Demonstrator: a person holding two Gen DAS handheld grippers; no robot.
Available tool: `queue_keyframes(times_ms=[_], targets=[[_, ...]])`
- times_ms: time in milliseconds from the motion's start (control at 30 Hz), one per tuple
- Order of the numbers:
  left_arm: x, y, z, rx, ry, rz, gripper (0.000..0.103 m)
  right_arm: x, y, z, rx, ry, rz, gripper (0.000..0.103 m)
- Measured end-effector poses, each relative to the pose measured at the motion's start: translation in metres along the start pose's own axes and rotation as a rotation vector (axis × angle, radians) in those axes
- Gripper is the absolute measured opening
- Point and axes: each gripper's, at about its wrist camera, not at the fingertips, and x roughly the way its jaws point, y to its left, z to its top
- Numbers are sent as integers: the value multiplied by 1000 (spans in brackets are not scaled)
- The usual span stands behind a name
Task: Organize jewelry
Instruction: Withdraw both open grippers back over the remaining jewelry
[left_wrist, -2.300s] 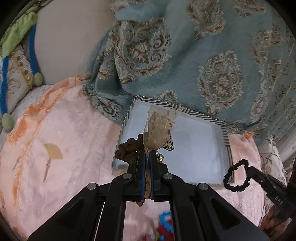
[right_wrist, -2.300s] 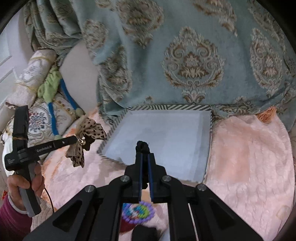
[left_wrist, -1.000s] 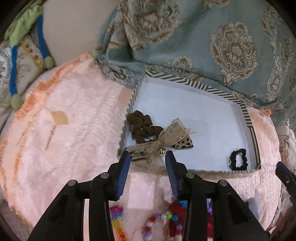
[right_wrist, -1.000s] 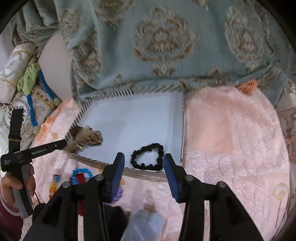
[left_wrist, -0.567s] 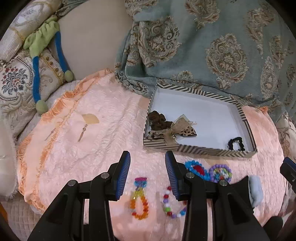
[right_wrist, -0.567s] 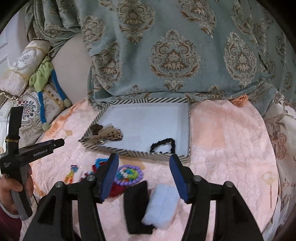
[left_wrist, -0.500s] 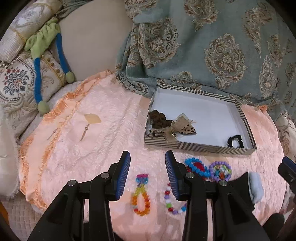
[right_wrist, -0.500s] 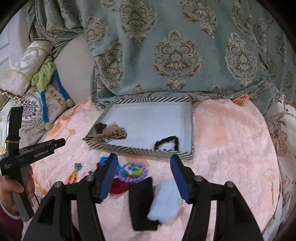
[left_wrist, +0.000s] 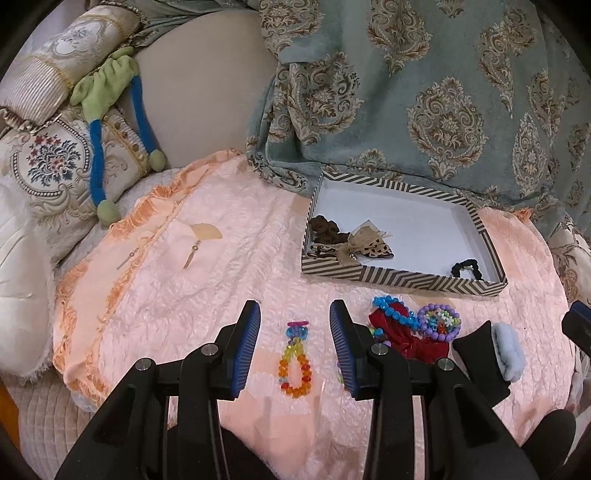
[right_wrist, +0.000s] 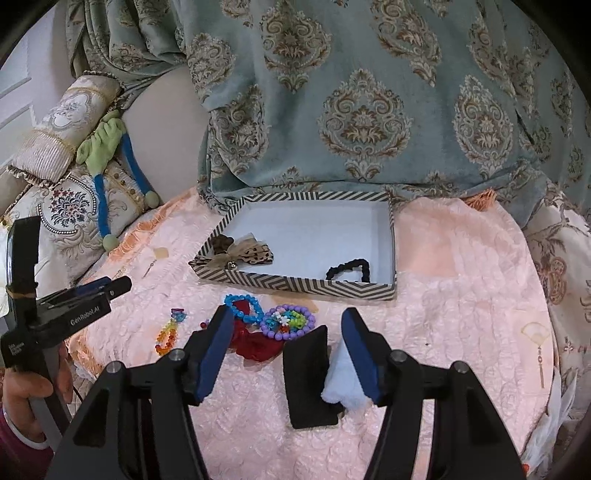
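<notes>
While both grippers hover with jaws apart and empty, beaded bracelets (left_wrist: 294, 360) lie outside the striped box (left_wrist: 402, 277). Inside it rest a leopard bow (right_wrist: 242, 254) and a black scrunchie (right_wrist: 349, 269).

The left gripper (right_wrist: 110, 286) has white letters on its black side that say "GenRobot.AI".

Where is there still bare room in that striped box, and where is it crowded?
The striped box is bare across its white middle and back. Its left front corner is crowded with the leopard bow and brown scrunchie; the black scrunchie lies at the front right.
</notes>
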Motion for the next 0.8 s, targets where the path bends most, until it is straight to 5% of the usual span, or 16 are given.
queue_keyframes(times_ms=[800], targets=[[-5, 6, -13, 1, 7, 12, 22, 5, 11, -8, -33, 51, 10, 68]])
